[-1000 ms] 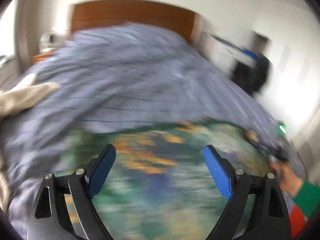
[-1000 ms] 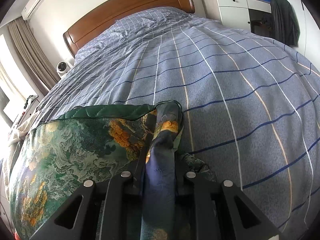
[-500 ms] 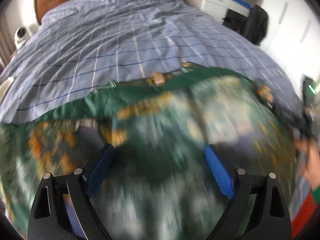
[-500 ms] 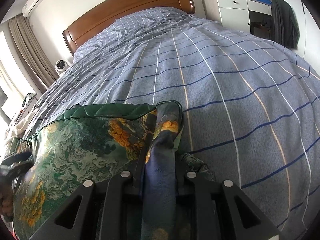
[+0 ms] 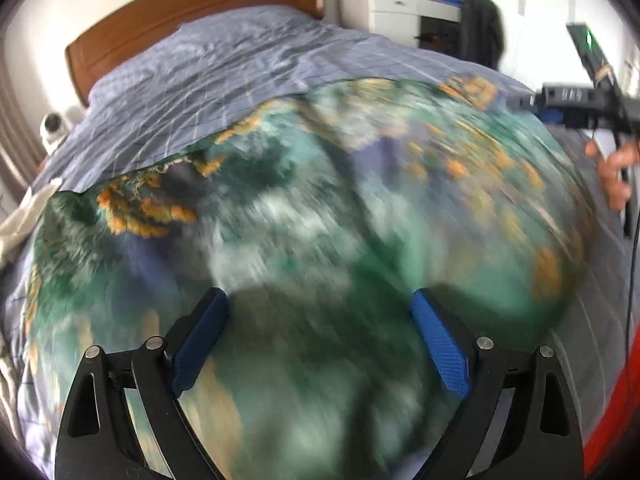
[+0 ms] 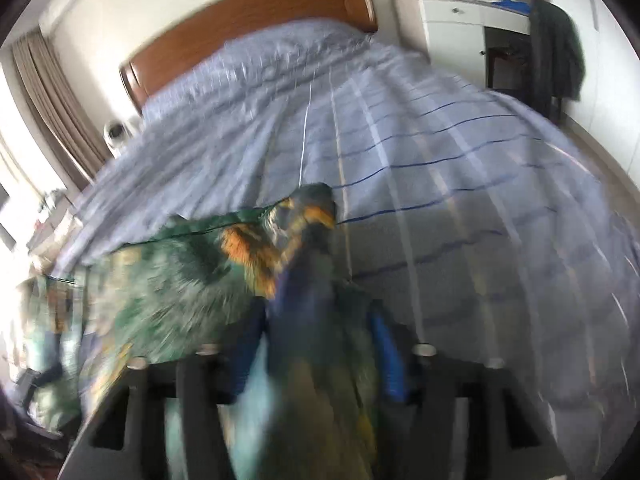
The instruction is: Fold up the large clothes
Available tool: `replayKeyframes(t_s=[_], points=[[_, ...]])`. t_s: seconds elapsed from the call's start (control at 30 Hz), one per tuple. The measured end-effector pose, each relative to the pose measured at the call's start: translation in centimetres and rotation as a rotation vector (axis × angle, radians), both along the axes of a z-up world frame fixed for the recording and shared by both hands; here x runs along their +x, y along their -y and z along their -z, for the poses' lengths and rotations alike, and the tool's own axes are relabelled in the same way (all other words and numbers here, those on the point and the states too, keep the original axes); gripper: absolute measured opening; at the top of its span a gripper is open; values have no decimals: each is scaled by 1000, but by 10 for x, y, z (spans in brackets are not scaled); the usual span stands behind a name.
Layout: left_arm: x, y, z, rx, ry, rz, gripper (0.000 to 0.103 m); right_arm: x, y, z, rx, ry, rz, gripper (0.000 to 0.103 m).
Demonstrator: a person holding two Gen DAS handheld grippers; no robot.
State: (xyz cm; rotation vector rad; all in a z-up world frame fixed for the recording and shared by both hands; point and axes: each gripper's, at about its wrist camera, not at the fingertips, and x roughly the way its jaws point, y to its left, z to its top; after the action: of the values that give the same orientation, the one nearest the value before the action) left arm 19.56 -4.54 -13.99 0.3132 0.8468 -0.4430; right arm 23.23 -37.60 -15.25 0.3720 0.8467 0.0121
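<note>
A large green, blue and orange patterned garment (image 5: 320, 200) lies spread on the blue checked bedcover (image 5: 240, 72). My left gripper (image 5: 318, 300) hovers open just above its middle, with nothing between the blue pads (image 5: 436, 340). In the right wrist view a bunched corner of the garment (image 6: 308, 248) runs up between the fingers of my right gripper (image 6: 316, 320). Its jaws are opening and the blue pads (image 6: 384, 352) stand apart from the cloth. The right gripper (image 5: 560, 100) and the hand (image 5: 612, 176) holding it also show at the garment's right edge.
A wooden headboard (image 5: 192, 20) closes the far end of the bed. A white dresser (image 5: 384, 8) and a dark hanging garment (image 5: 480, 28) stand at the back right. Beige cloth (image 5: 24, 216) lies at the bed's left edge, near a small white device (image 5: 54, 128).
My left gripper has dropped lower and closer over the garment. The right gripper's jaws have parted from the bunched corner, and that gripper has lifted a little.
</note>
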Motion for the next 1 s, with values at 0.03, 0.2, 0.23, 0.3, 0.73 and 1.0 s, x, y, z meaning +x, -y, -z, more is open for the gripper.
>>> replayKeyframes(t_s=[0.03, 0.2, 0.23, 0.3, 0.73, 1.0], points=[[-9, -2, -1, -2, 2, 14, 93, -20, 6, -5, 11, 23, 4, 56], [-35, -13, -26, -120, -33, 38, 93, -115, 29, -9, 110, 84, 60, 57], [-31, -14, -31, -153, -32, 32, 93, -139, 32, -5, 160, 81, 87, 58], [-22, -11, -45, -246, -30, 27, 93, -166, 27, 5, 260, 70, 102, 63], [18, 25, 15, -283, -145, 11, 93, -137, -28, 77, 651, 26, 261, 69], [19, 22, -6, -210, -189, 44, 86, -130, -25, 80, 662, 109, 400, 34]])
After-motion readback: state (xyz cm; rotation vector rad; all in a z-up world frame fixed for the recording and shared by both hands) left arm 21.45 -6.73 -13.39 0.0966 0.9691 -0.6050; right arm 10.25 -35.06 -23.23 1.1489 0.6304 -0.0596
